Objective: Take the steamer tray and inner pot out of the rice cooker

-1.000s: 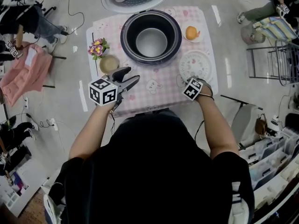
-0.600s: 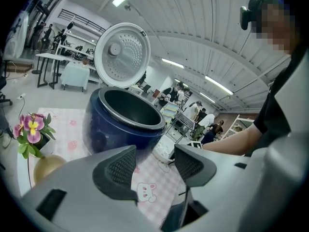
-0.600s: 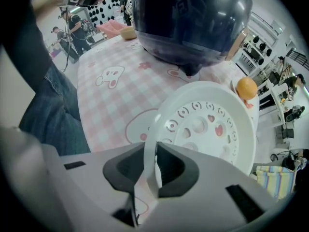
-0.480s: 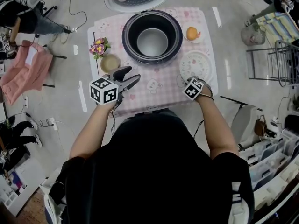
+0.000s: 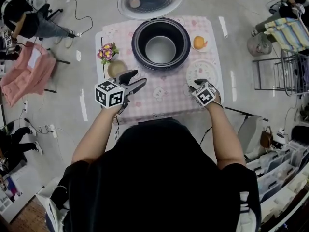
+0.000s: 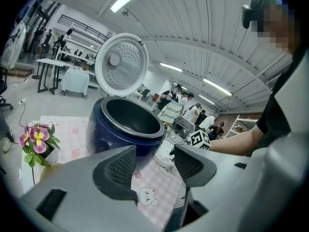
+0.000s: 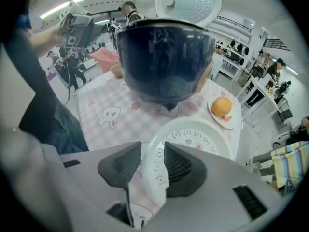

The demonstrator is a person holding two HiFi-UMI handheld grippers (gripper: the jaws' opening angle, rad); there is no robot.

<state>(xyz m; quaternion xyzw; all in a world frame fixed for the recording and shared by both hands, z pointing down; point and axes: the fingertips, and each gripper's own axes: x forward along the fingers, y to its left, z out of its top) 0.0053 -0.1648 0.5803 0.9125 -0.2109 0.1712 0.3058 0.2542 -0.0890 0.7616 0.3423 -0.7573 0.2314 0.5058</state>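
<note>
The fingers of my right gripper (image 7: 152, 151) have just been opening and stand released astride the rim of the steamer tray (image 7: 195, 132), which lies flat on the table (image 5: 159, 100) beside the rice cooker (image 5: 139, 52), so I judge the inner pot (image 5: 160, 49), still inside, comes next, with my left gripper (image 6: 154, 154) fingers apart and empty.

No word, brand or number can be read in your views. The left cube (image 5: 108, 94) and right cube (image 5: 203, 94) you carry bear only black-and-white square markers. A pale mark on the rice cooker (image 7: 164, 57) is too blurred to read.
</note>
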